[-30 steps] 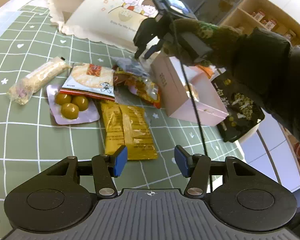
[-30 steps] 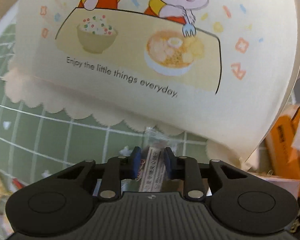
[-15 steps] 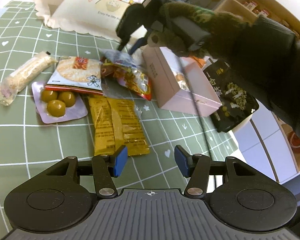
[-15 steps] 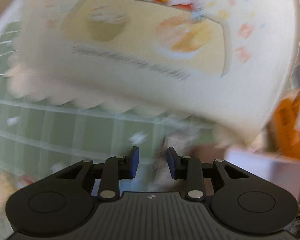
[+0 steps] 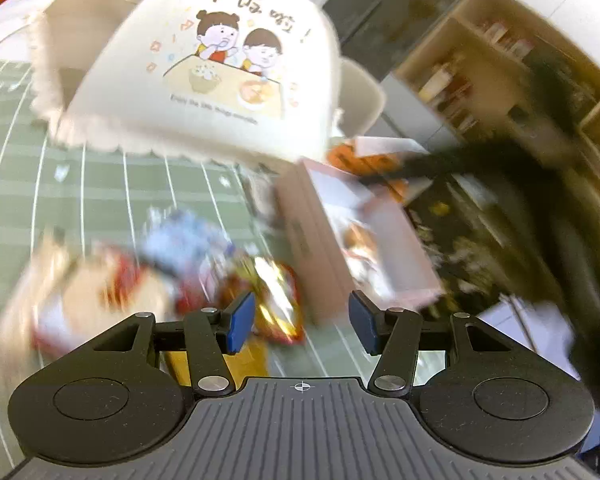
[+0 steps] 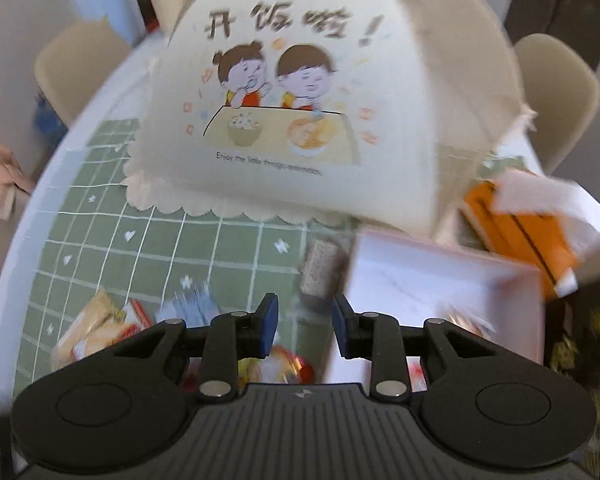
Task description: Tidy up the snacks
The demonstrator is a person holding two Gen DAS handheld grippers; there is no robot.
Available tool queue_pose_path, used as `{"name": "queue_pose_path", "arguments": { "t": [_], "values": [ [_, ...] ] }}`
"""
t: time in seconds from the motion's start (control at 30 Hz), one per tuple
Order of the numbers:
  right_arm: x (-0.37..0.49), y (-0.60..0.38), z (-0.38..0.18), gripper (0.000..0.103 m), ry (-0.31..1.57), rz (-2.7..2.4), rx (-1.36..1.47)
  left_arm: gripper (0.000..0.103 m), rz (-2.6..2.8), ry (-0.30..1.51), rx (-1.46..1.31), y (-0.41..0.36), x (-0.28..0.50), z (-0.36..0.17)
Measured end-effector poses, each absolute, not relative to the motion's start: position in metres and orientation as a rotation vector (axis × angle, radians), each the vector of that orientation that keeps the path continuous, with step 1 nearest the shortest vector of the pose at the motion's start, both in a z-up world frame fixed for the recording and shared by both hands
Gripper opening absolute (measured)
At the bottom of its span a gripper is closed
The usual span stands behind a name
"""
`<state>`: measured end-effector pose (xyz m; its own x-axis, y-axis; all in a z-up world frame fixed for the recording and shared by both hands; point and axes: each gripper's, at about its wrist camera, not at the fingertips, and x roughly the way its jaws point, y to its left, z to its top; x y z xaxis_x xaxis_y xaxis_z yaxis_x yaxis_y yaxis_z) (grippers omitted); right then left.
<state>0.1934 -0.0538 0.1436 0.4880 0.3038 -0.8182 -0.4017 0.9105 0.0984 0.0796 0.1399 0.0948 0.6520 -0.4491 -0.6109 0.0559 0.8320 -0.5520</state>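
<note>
The right gripper [image 6: 304,330] hangs above the green grid-patterned tablecloth [image 6: 108,248], its jaws narrow but opening, with nothing pressed between them. A small brown wafer-like snack in a clear wrapper [image 6: 319,276] lies on the cloth beyond the jaws, just beside the left wall of the open pale-pink cardboard box [image 6: 440,280]; through the blur I cannot tell whether it touches that wall. The left gripper [image 5: 302,322] has its jaws wide and empty over a loose heap of blurred foil snack packets [image 5: 236,276], with the same pink box on the heap's right.

The step in hand looks like the next pick for the box. To do it well, the right hand should slow until the view is sharp, then choose one packet only. The wafer snack is the easy choice: it lies alone, with clear cloth on its left. Open the jaws wider than the wrapper, come down across its narrow width, and keep the box-side jaw off the pink wall. The cream fabric food cover with the cartoon print [image 6: 292,120] stands at the far edge of the surface; stay low and short of its scalloped hem.
</note>
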Motion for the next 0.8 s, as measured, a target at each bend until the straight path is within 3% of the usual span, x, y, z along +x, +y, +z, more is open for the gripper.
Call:
{"name": "queue_pose_path", "arguments": {
  "t": [0.4,0.63,0.8],
  "values": [
    [0.067,-0.131,0.062,0.035,1.038,0.407,-0.050,0.057,-0.179,1.011,-0.292,0.107,0.292,0.059],
    [0.051,-0.150,0.026,0.037,1.086,0.448,-0.058,0.055,-0.137,1.008,-0.020,0.069,0.338,0.043],
    [0.058,-0.160,0.016,0.040,1.101,0.462,-0.014,0.054,-0.208,0.973,-0.042,0.078,0.335,0.038]
  ]
}}
